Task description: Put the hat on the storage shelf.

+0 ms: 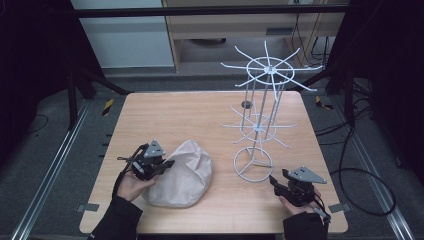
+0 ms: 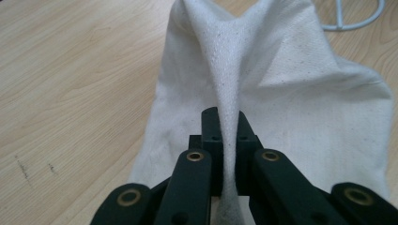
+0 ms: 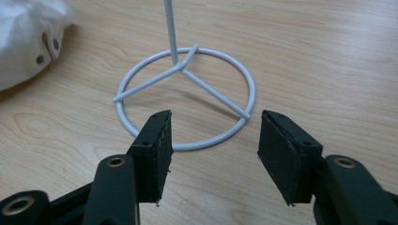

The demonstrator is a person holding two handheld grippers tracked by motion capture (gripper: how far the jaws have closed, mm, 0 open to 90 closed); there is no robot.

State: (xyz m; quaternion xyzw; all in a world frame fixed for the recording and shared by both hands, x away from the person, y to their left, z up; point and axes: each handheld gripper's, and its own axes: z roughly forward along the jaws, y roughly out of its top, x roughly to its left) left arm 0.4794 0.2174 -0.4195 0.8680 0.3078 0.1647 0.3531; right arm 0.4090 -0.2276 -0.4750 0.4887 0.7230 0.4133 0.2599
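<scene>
Cloth is pinched in the left gripper (image 2: 224, 140): a raised fold of the white fabric bag (image 2: 281, 93) is clamped between the two closed black jaws, a detail seen plainly in the left gripper view and hidden by the tool body in the high view. From above, the left gripper (image 1: 167, 164) is seen at the bag's (image 1: 187, 175) nine o'clock edge, with the bag lying crumpled on the wooden table (image 1: 175, 115) toward the near side. Metal eyelets on a hem of the bag (image 3: 28, 42) are picked out in the right gripper view alone. The right gripper (image 3: 213, 140) is held with its jaws apart and nothing between them, pointed at the ring base of the white wire rack (image 3: 187, 93). In the high view the right gripper (image 1: 273, 180) sits at the rack's (image 1: 260, 125) five o'clock, near the table's front edge. Bare tabletop is left open at eleven o'clock. The weave is coarse and speckled; the rack is thin, round-sectioned wire with radiating spokes.
</scene>
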